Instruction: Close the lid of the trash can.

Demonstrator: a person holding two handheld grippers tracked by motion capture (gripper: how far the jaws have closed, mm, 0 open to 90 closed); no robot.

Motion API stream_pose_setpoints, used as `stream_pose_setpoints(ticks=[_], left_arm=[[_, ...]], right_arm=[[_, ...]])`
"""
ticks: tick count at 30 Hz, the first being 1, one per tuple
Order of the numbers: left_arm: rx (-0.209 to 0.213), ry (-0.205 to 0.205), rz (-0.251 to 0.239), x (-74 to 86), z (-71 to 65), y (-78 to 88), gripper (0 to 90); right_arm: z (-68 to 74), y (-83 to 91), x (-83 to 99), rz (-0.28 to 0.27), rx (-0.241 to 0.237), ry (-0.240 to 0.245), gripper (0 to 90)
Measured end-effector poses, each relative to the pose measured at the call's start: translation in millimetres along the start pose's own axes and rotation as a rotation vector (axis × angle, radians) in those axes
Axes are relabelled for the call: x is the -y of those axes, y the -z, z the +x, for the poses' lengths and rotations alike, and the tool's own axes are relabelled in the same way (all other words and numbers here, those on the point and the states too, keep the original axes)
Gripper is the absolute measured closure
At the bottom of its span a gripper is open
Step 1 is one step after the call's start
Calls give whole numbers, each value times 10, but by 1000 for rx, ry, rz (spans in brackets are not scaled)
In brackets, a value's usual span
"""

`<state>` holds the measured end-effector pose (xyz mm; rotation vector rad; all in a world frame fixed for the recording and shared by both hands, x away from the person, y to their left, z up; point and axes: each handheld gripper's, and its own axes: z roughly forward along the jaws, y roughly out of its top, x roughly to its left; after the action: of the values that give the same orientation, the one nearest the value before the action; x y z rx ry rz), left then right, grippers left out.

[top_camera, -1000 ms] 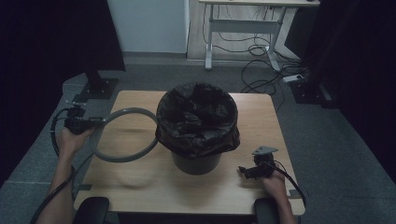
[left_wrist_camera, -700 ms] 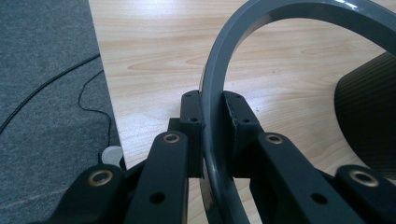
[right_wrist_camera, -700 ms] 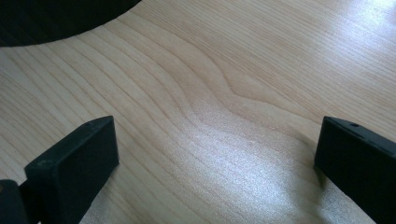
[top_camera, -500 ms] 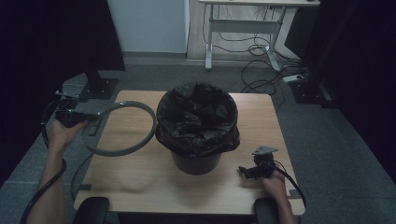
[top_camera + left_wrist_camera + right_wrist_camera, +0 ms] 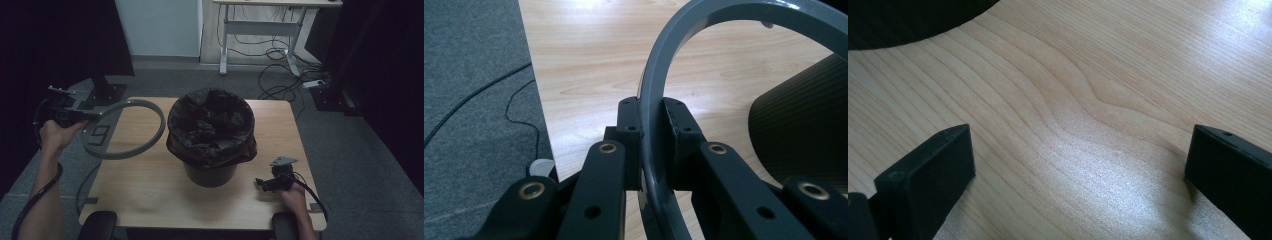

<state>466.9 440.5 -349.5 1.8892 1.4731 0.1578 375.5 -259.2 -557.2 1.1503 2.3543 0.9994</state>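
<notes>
A grey plastic ring (image 5: 150, 107) hangs in the air over the table's left edge, held level. My left gripper (image 5: 87, 116) is shut on the ring's left rim; in the left gripper view the ring's band (image 5: 654, 95) is clamped between both pads. A black bin (image 5: 210, 172) lined with a black bag (image 5: 210, 125) stands in the middle of the wooden table (image 5: 150, 190). My right gripper (image 5: 261, 184) rests on the table at the front right, to the right of the bin. Its jaws stand wide open over bare wood (image 5: 1078, 135).
The table's left edge lies below the raised ring, with grey carpet (image 5: 75, 165) beyond it. A monitor stand (image 5: 102, 92) sits on the floor at the far left. A white desk frame (image 5: 260, 25) and cables (image 5: 280, 75) lie on the floor behind the table.
My left hand has lifted the ring higher and drawn it a little to the left, away from the bin. The right hand and its gripper have stayed still.
</notes>
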Motion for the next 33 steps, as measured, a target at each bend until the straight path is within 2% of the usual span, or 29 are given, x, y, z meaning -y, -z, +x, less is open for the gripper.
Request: stream_pose_setpoints(ticks=[10,19,33], left_arm=[[3,-11,-19,-186,-127,220,791],[8,-38,-37,-348,-298,386,791],[34,-85,-45,-554,-568,417,791]], right_arm=[[-1,0,0,0,0,1,0],[-1,0,0,-1,0,1,0],[0,-2,1,-2,0,0,0]])
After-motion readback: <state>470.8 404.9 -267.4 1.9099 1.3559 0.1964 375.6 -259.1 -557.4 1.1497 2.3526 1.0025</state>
